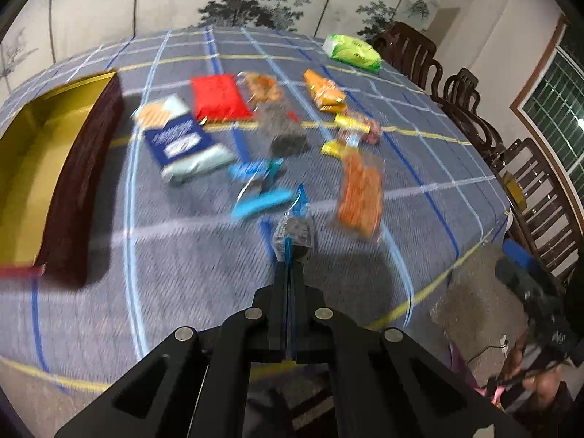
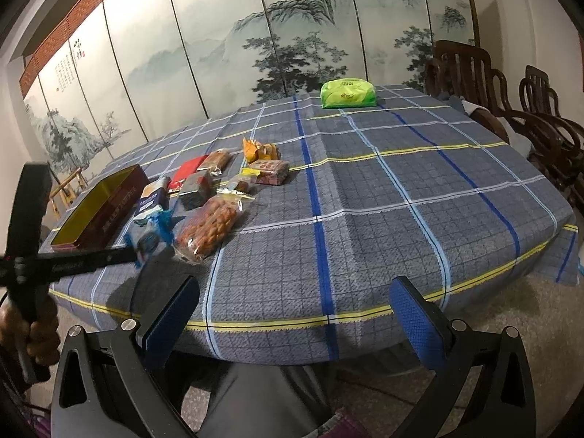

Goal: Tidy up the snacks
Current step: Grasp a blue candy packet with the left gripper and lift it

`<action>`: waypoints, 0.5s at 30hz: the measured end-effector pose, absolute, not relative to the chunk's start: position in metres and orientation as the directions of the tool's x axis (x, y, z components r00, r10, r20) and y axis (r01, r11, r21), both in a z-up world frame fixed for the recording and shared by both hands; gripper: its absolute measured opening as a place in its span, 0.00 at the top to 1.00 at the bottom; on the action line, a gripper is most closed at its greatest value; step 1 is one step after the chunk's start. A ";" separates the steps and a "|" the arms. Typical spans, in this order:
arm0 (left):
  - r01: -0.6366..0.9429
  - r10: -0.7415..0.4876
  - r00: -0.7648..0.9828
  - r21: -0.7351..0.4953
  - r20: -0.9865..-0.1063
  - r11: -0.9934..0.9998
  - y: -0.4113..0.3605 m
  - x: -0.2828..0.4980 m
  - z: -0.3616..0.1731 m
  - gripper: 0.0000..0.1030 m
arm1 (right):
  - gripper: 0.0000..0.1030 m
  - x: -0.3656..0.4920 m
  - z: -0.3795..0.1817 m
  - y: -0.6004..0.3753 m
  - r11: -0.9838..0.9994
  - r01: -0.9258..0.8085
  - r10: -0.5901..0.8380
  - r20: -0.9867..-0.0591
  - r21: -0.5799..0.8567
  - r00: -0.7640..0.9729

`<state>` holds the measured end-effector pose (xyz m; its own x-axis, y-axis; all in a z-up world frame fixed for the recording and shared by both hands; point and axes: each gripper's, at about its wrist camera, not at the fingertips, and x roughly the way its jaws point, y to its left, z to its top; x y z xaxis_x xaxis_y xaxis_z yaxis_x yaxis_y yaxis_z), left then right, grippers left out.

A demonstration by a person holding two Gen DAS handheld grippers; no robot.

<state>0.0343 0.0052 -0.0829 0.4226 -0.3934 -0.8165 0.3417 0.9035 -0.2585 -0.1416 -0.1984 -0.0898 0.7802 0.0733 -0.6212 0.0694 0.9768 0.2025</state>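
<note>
My left gripper [image 1: 292, 252] is shut on a small clear-and-blue cookie packet [image 1: 295, 231] and holds it above the checked tablecloth. It also shows in the right wrist view [image 2: 148, 242], blurred. A dark red box [image 1: 78, 168] with a gold inside stands open at the left, also in the right wrist view [image 2: 98, 208]. Several snack packs lie past the gripper: a blue-and-white bag [image 1: 180, 138], a red pack [image 1: 217, 96], an orange bag [image 1: 361, 193], blue wrappers [image 1: 261, 186]. My right gripper [image 2: 294, 314] is open and empty at the table's near edge.
A green tissue pack [image 2: 347, 93] lies at the far side of the table [image 2: 401, 200]. Dark wooden chairs [image 2: 511, 109] stand along the right. A painted folding screen [image 2: 219, 43] is behind the table. My legs are below the right gripper.
</note>
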 end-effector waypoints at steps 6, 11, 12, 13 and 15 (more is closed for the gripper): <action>0.346 -0.373 0.406 -0.237 -0.834 0.908 0.014 0.019 -0.093 0.99 | 0.00 -0.140 -0.090 -0.195 0.977 0.061 0.081 -0.626 0.203 0.775; 0.366 -0.329 0.438 -0.168 -0.837 0.915 0.010 0.011 -0.091 0.85 | 0.00 -0.140 -0.091 -0.191 0.980 0.050 0.087 -0.633 0.195 0.769; 0.368 -0.317 0.450 -0.150 -0.835 0.918 0.009 0.011 -0.089 0.78 | 0.00 -0.140 -0.090 -0.190 0.980 0.048 0.087 -0.632 0.194 0.770; 0.368 -0.297 0.476 -0.119 -0.828 0.922 0.008 0.011 -0.085 0.75 | 0.00 -0.139 -0.091 -0.190 0.980 0.047 0.089 -0.632 0.195 0.770; 0.370 -0.271 0.509 -0.077 -0.817 0.926 0.007 0.012 -0.078 0.69 | 0.00 -0.139 -0.091 -0.190 0.980 0.046 0.091 -0.635 0.196 0.767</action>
